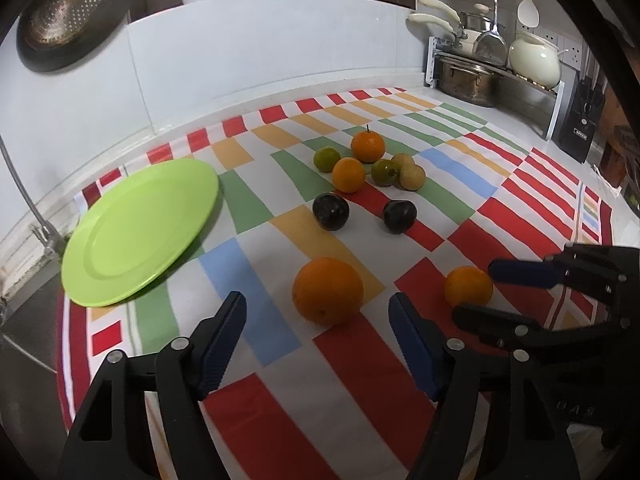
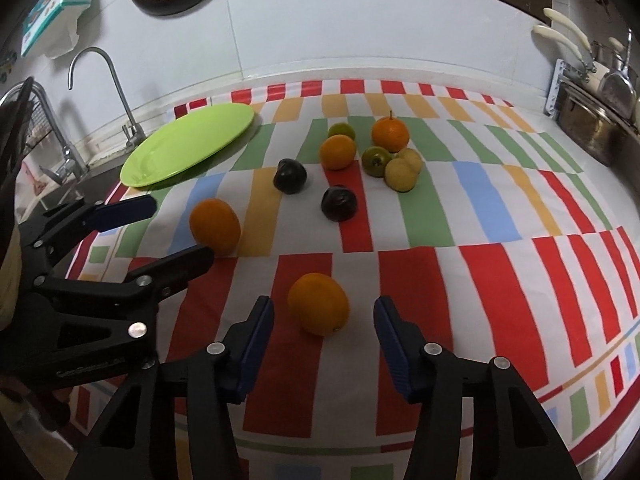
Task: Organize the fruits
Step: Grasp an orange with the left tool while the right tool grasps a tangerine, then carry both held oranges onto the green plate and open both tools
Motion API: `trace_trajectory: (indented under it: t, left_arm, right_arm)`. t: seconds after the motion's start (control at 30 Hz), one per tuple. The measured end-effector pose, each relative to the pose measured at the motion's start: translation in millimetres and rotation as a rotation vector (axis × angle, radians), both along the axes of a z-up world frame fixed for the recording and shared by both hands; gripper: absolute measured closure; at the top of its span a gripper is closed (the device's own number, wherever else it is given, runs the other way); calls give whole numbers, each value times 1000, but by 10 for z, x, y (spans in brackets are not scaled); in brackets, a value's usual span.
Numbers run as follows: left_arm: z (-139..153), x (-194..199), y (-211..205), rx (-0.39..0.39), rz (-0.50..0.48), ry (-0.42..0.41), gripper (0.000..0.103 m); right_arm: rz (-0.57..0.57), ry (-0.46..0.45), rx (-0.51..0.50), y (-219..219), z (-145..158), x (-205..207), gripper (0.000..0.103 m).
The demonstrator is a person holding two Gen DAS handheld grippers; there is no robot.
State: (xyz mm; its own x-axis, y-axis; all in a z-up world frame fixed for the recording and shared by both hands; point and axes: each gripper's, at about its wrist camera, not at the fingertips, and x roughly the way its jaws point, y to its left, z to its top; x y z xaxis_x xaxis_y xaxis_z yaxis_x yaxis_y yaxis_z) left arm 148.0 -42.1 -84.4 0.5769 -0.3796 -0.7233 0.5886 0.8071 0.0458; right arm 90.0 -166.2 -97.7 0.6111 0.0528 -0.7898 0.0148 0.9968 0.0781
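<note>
Orange fruits: four, two at frame centre [image 1: 327,290] [image 2: 318,303] before each gaping tongs, left [image 1: 318,314] and right [image 2: 324,316]; two dark plums [image 1: 331,211], two green, two yellow; one green plate [image 1: 140,232] at left.

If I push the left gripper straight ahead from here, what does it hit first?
Most likely the large orange, lying on the cloth just beyond the open left gripper and roughly centered between its fingers; depth is uncertain.

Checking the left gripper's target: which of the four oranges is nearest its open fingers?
The large orange just ahead of the left gripper; the right gripper faces the smaller one.
</note>
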Motion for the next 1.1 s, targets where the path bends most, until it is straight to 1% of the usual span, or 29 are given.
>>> trace_trajectory:
  t: [0.07,0.2,0.3,0.37,0.43,0.47,0.6,0.8,1.1]
  left_arm:
    - [-30,41,-35,-7,-1,15,35]
    - [-67,97,-75,-24,8,42,44]
    - [-97,120,-102,-26,5,60,50]
    - [-110,130,-116,-30,4,70,54]
    - [-118,125,-141,-20,15,59,60]
    - [-119,124,-145,-16,18,55,62]
    - [-103,126,-127,-32,24,70,62]
    - [-5,73,-93,-45,47,56,62]
    - [258,-24,99,-78,121,-1,62]
  right_arm:
    - [4,5,8,0,-13,23,57]
    - [15,4,4,27,-38,65,60]
    - [22,6,6,23,-56,88,67]
    - [24,5,9,18,-57,101,67]
    - [27,4,13,5,-55,106,68]
    - [28,3,14,1,-50,109,68]
    - [27,4,17,-12,-35,112,68]
    - [44,-18,15,-15,39,117,68]
    - [72,-79,16,21,230,137,68]
